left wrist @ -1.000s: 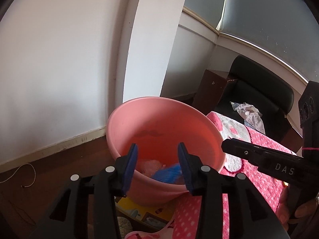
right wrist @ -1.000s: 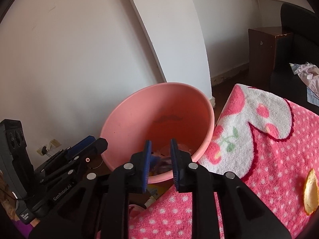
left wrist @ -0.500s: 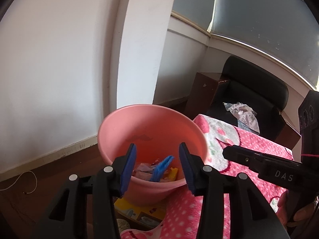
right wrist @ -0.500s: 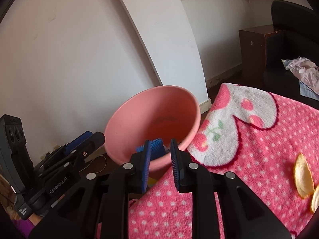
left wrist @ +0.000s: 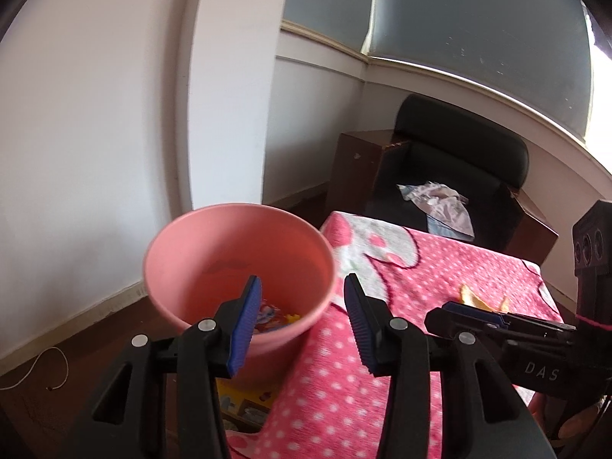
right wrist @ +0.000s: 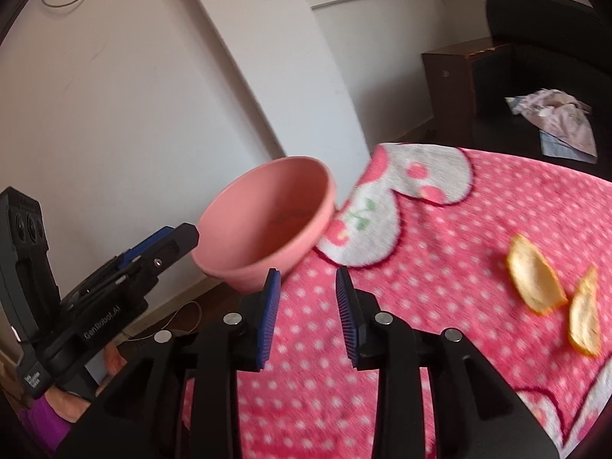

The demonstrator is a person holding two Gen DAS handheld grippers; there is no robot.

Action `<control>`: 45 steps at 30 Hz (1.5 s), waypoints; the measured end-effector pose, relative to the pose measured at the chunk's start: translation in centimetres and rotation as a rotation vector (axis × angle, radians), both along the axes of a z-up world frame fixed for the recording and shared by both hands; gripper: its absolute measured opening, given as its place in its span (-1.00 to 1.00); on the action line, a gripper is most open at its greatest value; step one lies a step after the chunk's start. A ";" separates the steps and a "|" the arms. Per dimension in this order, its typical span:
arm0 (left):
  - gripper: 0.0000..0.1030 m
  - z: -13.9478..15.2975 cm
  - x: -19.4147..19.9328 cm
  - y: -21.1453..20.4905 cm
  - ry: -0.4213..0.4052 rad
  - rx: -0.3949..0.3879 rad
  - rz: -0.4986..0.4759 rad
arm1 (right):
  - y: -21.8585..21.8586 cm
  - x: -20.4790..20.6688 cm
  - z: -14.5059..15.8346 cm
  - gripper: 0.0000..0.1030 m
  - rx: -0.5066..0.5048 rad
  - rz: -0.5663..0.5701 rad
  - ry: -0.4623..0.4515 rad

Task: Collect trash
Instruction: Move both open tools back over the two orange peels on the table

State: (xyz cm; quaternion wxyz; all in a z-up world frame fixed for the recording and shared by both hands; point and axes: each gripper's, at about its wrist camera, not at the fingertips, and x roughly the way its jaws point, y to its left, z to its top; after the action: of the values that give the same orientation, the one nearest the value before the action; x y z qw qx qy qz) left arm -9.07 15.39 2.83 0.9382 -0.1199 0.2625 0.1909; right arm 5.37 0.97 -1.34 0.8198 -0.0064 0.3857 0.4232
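left gripper [left wrist: 302, 319] open, empty; pink bucket [left wrist: 179, 244] beside pink cloth [left wrist: 420, 267]; peel [left wrist: 472, 298] on cloth

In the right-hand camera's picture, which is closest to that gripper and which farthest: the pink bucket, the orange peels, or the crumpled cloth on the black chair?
From the right gripper:
1. Pink bucket, just ahead, slightly left, off the blanket's edge.
2. Orange peels, to the right on the pink blanket; close to the bucket's rank.
3. Crumpled cloth, far right on the chair.
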 end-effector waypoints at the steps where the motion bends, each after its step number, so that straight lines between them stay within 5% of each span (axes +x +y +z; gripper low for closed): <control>1: -0.14 0.0 0.2 -0.5 0.004 0.000 -0.011 | -0.5 -0.1 0.0 -0.40 -0.001 -0.009 -0.004; 15: -0.14 -0.9 3.8 -7.6 0.037 0.028 -0.162 | -13.5 0.4 -1.5 -0.40 -0.046 -0.272 -0.001; 20: -0.14 -1.7 5.4 -10.4 0.063 0.044 -0.232 | -17.5 1.9 -2.7 -0.40 0.002 -0.353 0.081; 34: -0.14 -4.5 11.3 -17.8 0.137 0.092 -0.493 | -21.0 3.0 -4.3 -0.40 0.007 -0.410 0.106; 45: -0.19 -8.0 17.2 -20.2 0.265 0.131 -0.542 | -22.1 3.4 -5.0 -0.40 0.010 -0.421 0.143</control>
State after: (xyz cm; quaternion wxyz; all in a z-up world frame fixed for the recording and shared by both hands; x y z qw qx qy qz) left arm 8.15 -4.82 -5.15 0.9182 0.0412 0.3923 -0.0357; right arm 8.79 -21.17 -6.32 0.8606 0.1083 0.4337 0.2440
